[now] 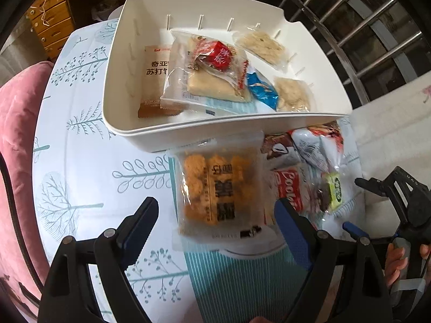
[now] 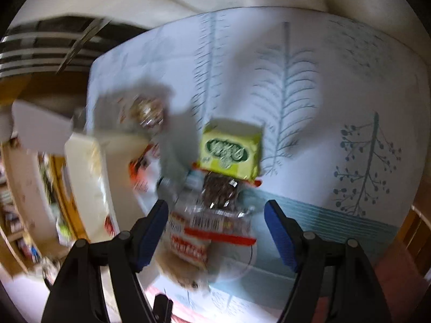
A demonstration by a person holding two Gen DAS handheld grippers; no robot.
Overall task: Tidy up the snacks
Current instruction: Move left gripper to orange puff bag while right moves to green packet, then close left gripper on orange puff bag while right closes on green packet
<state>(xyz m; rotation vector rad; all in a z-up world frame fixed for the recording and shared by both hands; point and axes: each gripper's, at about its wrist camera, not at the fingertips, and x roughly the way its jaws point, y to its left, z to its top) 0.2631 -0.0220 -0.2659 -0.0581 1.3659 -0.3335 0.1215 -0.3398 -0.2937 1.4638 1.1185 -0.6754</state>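
Observation:
A white bin (image 1: 188, 126) on the round table holds several snack packs, among them a brown cracker pack (image 1: 155, 80) and a red candy (image 1: 219, 55). In front of it lies a clear pack of orange puffs (image 1: 219, 188), between the fingers of my open left gripper (image 1: 215, 215). To its right lie a red cookie pack (image 1: 289, 188), a white bag (image 1: 317, 145) and a green packet (image 1: 335, 188). My right gripper (image 2: 215, 212) is open above the clear cookie pack (image 2: 215, 215), with the green packet (image 2: 231, 150) just beyond. The right wrist view is blurred.
The tablecloth (image 1: 107, 167) is white with blue tree prints. A pink chair (image 1: 18, 134) stands at the left. A metal railing (image 1: 363, 27) is at the back right and wooden drawers (image 1: 51, 24) at the back left. The right gripper (image 1: 396, 196) shows at the table's right edge.

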